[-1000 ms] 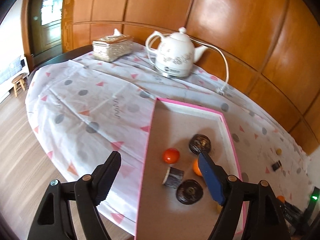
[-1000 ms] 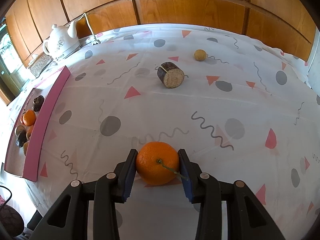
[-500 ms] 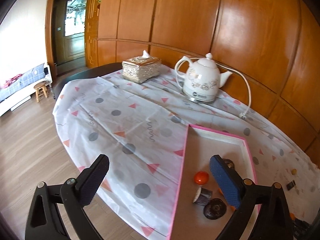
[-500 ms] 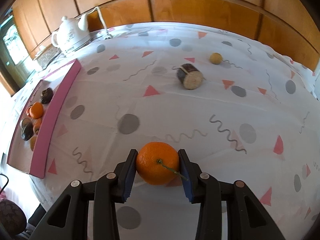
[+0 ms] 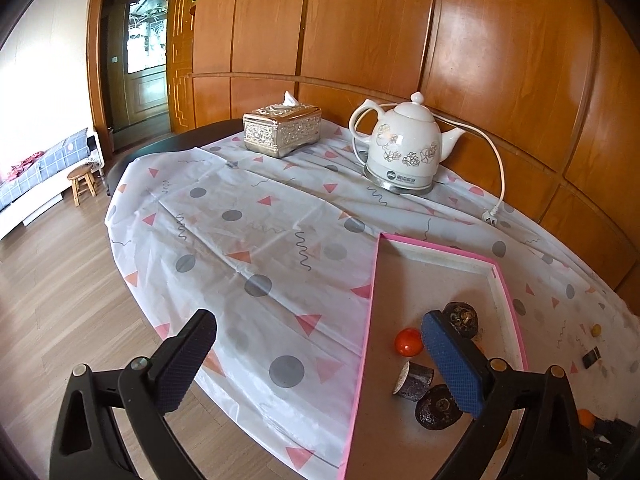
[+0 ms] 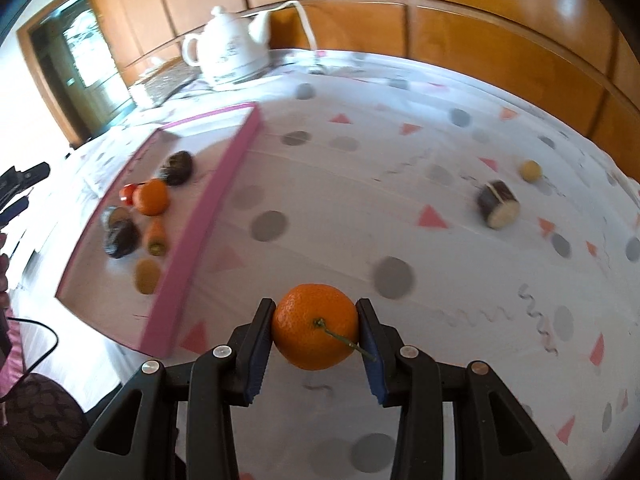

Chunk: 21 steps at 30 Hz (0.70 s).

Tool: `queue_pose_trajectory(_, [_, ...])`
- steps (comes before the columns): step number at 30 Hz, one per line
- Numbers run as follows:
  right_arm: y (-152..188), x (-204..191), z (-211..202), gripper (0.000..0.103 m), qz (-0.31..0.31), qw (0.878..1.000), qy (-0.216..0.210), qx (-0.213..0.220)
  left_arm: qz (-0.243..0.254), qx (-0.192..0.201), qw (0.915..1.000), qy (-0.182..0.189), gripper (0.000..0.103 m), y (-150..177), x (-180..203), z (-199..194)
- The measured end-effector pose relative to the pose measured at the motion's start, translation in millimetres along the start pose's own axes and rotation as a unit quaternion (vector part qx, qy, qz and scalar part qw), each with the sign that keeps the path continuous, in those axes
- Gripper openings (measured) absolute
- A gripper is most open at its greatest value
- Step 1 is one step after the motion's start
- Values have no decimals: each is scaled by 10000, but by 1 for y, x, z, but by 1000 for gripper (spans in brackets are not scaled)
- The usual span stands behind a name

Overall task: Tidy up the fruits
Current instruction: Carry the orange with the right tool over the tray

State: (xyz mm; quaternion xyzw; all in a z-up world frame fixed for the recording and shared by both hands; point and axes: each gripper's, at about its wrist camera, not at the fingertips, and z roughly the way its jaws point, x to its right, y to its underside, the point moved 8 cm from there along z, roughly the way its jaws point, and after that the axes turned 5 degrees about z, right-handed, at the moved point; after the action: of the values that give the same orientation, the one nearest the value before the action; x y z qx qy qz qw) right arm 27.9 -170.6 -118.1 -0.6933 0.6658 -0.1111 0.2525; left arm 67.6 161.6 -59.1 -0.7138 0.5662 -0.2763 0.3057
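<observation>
Both wrist views look down along their jaws over the table, sharing the pink tray point(image 5: 505, 288) and kettle point(image 6: 232, 50)

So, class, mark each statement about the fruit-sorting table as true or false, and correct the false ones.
1. The right gripper is shut on an orange. True.
2. The left gripper holds a tomato. False: it is open and holds nothing.
3. The pink-edged tray already contains several items, among them another orange. True.
4. The white kettle stands inside the tray. False: it stands on the tablecloth near the wooden wall, outside the tray.
5. A small yellow fruit and a dark cut piece lie on the tablecloth outside the tray. True.
</observation>
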Motion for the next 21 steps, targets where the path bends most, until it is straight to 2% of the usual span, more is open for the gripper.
queue_pose_trajectory(10, [-22,-61,9,41,-739,9964,-404,-23,-31,-66,9998,161,103,1,1,3])
queue_pose_trajectory(21, [-48,-110,18,41,-1281,9900,-573,131,-256,-101,9995,135,103,2,-10,7])
